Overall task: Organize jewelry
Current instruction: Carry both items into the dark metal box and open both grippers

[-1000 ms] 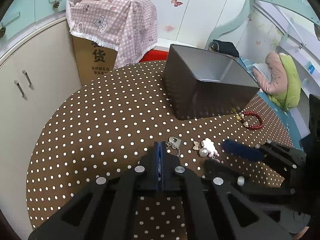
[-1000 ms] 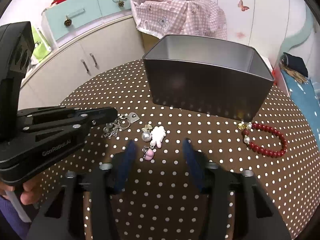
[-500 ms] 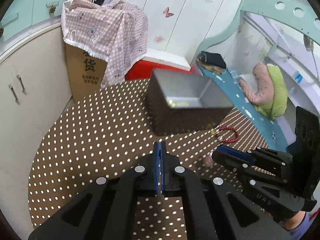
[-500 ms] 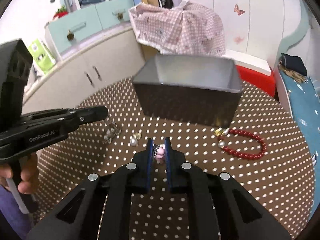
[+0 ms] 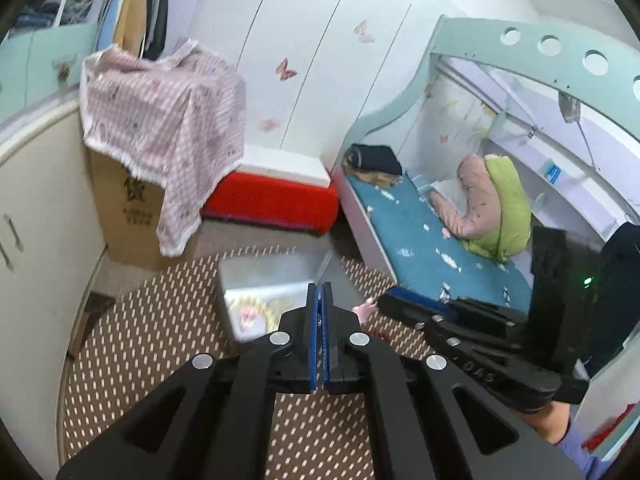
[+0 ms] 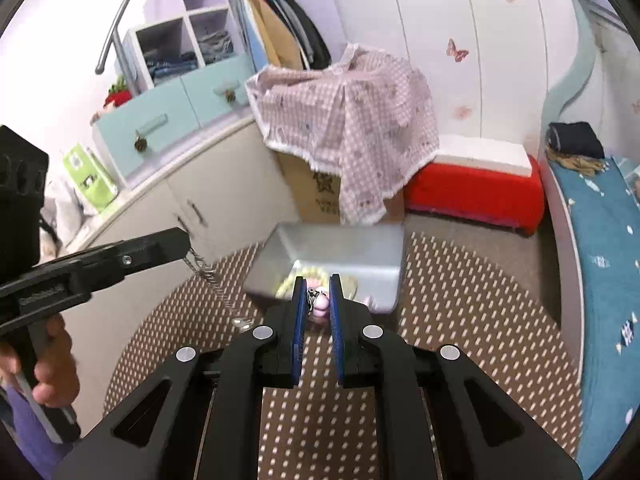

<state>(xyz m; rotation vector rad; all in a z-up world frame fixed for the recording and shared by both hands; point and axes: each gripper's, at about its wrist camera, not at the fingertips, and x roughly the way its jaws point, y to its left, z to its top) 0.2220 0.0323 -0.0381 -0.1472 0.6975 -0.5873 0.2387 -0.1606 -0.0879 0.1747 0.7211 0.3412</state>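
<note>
My right gripper (image 6: 318,288) is shut on a small pink charm (image 6: 320,305) and holds it high, just in front of the open grey metal box (image 6: 384,276). My left gripper (image 5: 319,292) is shut on a silver chain (image 6: 210,276), which hangs from its tips at the left of the right wrist view. In the left wrist view the box (image 5: 276,276) lies below and ahead, with yellowish and pink jewelry (image 5: 250,314) blurred inside. The right gripper (image 5: 382,302) shows there at the right with the pink charm (image 5: 363,310) at its tip.
The box stands on a round table with a brown polka-dot cloth (image 6: 460,312). Behind are a cardboard box under pink checked cloth (image 6: 348,132), a red bench (image 6: 472,192), white cabinets (image 6: 192,204) and a bed with a blue sheet (image 5: 424,232).
Both grippers rose well above the table and moved over toward the box, each carrying its piece. The right gripper shut on the pink charm a second ago. The views are motion-blurred now.
</note>
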